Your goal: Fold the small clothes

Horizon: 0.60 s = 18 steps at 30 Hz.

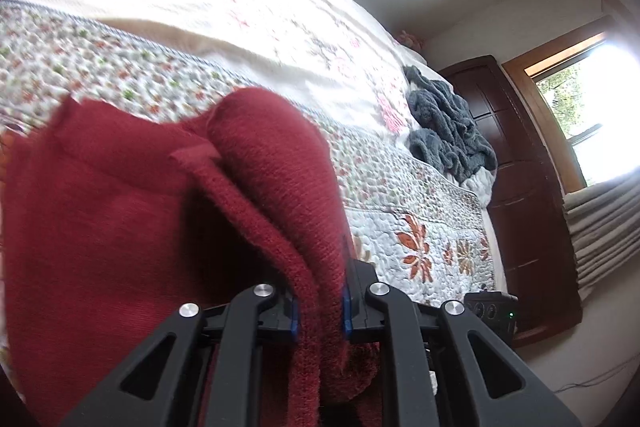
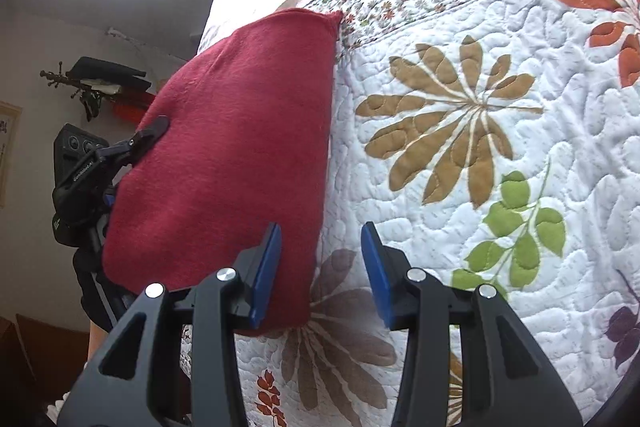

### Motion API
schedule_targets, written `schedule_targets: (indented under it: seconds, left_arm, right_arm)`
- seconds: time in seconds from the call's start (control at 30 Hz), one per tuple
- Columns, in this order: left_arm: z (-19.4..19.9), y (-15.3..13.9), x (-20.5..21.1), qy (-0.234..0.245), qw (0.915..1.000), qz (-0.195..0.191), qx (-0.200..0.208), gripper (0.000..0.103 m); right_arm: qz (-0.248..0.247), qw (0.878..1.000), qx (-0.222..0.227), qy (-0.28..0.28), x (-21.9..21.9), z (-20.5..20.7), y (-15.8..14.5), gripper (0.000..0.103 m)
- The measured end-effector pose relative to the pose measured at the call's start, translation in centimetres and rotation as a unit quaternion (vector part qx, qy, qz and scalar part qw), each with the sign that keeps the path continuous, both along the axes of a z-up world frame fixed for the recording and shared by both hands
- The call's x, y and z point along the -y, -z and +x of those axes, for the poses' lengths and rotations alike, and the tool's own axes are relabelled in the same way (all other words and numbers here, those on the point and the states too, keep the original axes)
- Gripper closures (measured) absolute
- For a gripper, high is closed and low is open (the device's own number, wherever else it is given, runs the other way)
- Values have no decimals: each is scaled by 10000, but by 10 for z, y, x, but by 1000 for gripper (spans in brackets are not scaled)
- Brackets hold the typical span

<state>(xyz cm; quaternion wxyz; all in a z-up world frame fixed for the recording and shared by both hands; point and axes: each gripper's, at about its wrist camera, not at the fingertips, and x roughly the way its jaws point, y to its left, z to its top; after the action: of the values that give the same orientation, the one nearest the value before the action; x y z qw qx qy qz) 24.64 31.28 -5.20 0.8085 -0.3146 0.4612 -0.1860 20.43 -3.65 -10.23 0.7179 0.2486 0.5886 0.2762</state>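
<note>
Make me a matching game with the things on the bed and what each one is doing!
Things:
1. red cloth
2. grey blanket
3. left hand-held gripper
4. right hand-held gripper

States:
A. open, holding nothing
B. crumpled in a heap at the far side of the quilt
C. pinched and draped
D. shut on cloth

Pairs: 1-C, 2-B, 3-D, 4-A

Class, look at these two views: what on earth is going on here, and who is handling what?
A person is folding a dark red knit garment on a bed covered by a floral quilt, with a handheld gripper in each hand. The left gripper is shut on a bunched fold of the garment, lifting that side. The right gripper is open and holds nothing, its fingers poised at the garment's near corner. A grey fuzzy blanket lies crumpled further along the bed.
</note>
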Motion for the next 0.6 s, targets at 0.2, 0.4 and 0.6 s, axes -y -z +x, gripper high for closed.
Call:
schedule_targets:
  seconds: [0.2, 0.4, 0.6]
  left_arm:
    - [-9, -3, -49, -264, 9984, 485, -111, 89]
    - [-30, 0, -92, -562, 9965, 610, -120, 89]
    - [-54, 9, -129, -849, 9935, 753, -6, 89]
  right_arm:
    - [-69, 9997, 35, -211, -27, 4, -1, 61]
    - [-164, 9989, 53, -447, -53, 1, -3, 61]
    - [-296, 9972, 118, -671, -70, -3, -7, 61]
